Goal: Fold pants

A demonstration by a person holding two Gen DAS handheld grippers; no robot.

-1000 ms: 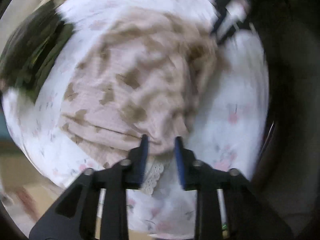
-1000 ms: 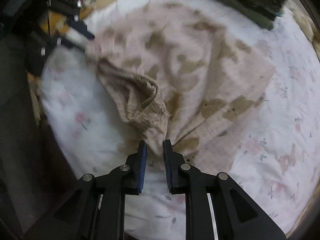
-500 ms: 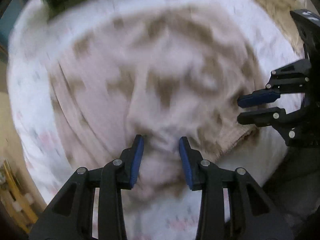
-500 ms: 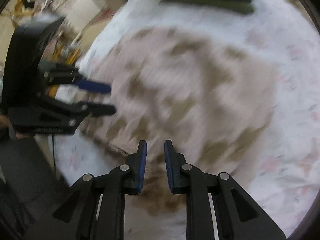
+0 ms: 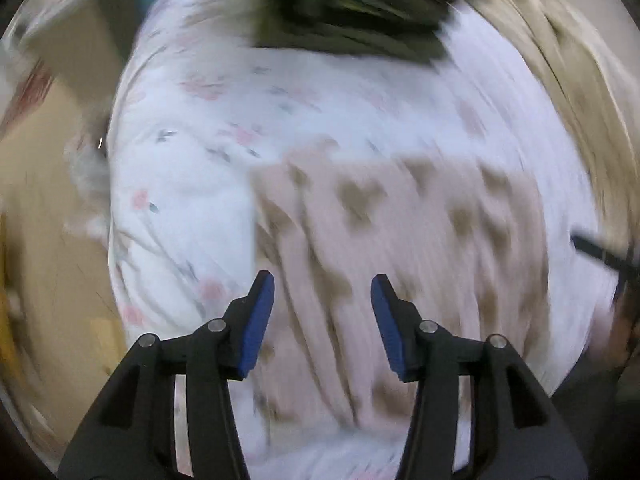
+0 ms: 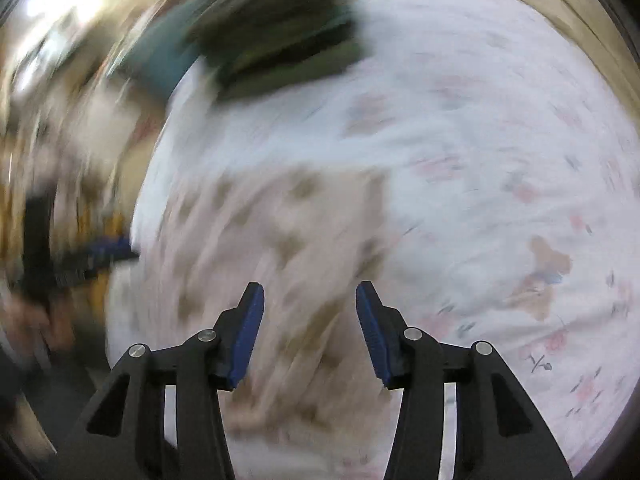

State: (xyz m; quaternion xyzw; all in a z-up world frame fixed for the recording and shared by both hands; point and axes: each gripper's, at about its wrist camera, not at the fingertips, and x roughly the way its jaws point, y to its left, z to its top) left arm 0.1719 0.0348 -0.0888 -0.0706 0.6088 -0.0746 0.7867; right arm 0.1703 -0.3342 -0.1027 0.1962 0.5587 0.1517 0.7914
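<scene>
The pants (image 5: 400,248) are pale pink with brown patches and lie spread on a white floral sheet (image 5: 192,184). Both views are motion-blurred. My left gripper (image 5: 322,304) is open and empty, hovering over the pants near their left edge. My right gripper (image 6: 310,312) is open and empty above the pants (image 6: 264,248), near their right edge. The left gripper also shows in the right wrist view (image 6: 100,256) at the far left, beside the pants.
A dark green folded stack (image 5: 352,12) lies at the far end of the sheet; it also shows in the right wrist view (image 6: 280,48). The sheet's left edge drops to a beige floor (image 5: 40,208). A brown bear print (image 6: 544,276) marks the sheet at right.
Both grippers opened wide and let go of the pants. Both cameras swung, and the pants now lie flatter on the sheet, no longer bunched at the fingertips.
</scene>
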